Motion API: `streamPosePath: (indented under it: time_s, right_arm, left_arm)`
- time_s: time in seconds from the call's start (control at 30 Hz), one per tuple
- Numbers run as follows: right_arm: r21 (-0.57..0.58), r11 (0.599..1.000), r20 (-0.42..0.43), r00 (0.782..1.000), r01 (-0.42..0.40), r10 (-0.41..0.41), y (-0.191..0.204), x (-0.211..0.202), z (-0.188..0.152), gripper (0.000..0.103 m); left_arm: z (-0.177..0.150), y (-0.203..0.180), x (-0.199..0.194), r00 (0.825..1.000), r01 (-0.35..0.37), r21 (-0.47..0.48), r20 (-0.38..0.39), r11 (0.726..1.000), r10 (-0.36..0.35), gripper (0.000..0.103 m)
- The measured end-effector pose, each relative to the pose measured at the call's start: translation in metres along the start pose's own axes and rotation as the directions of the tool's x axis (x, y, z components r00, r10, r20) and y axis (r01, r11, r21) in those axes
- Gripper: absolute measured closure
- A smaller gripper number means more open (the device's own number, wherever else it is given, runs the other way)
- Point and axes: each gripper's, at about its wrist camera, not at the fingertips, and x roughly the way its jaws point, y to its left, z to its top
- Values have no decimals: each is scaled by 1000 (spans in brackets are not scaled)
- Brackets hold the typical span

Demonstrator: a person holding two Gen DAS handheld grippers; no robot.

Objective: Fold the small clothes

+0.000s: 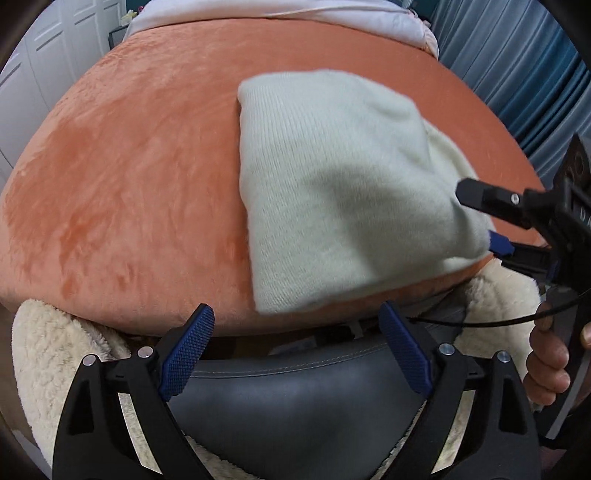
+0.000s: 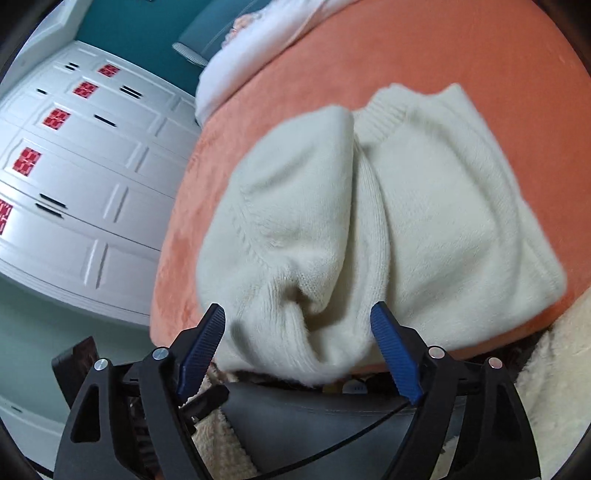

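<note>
With the sweater (image 2: 369, 221) folded once on the bed (image 1: 129, 166), I hold both grippers (image 1: 295, 347) (image 2: 299, 347) wide, empty; next, regrip its near edge.

An orange plush bedcover (image 1: 129, 177) fills mid-frame. White bedding (image 1: 280, 14) lies along the top edge, blue curtains (image 1: 517, 74) upper right, and a white panelled wardrobe (image 2: 81, 177) at left in the right wrist view.

A home bedroom: a bed under an orange plush cover (image 1: 140, 155), white bedding (image 1: 280, 14) at its head, a white panelled wardrobe (image 2: 92, 177), blue curtains (image 1: 517, 85).
</note>
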Motion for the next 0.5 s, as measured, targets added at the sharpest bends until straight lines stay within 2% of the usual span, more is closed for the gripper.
streamPosePath:
  time_s: [0.13, 0.3, 0.4, 0.43, 0.47, 0.5]
  right_arm:
    - [37, 999, -39, 999, 39, -38, -1, 15, 4, 19]
    - [75, 994, -4, 997, 76, -76, -10, 2, 6, 18]
    - [132, 990, -67, 997, 40, -31, -22, 22, 4, 17]
    - [143, 989, -74, 997, 22, -11, -23, 27, 3, 21]
    - [136, 991, -81, 997, 2, 9, -20, 33, 4, 41]
    - [108, 994, -90, 995, -30, 39, -12, 38, 5, 58]
  left_arm:
    - [-1, -6, 18, 999, -46, 41, -6, 998, 46, 15]
    - [-2, -7, 15, 997, -73, 55, 36, 996, 71, 15]
    - [-2, -4, 24, 994, -105, 50, 18, 993, 104, 15]
    - [-1, -4, 26, 993, -115, 44, 9, 992, 115, 15]
    - [0, -2, 27, 994, -113, 35, 0, 993, 113, 15]
    - [0, -2, 25, 995, -101, 25, 0, 995, 101, 15]
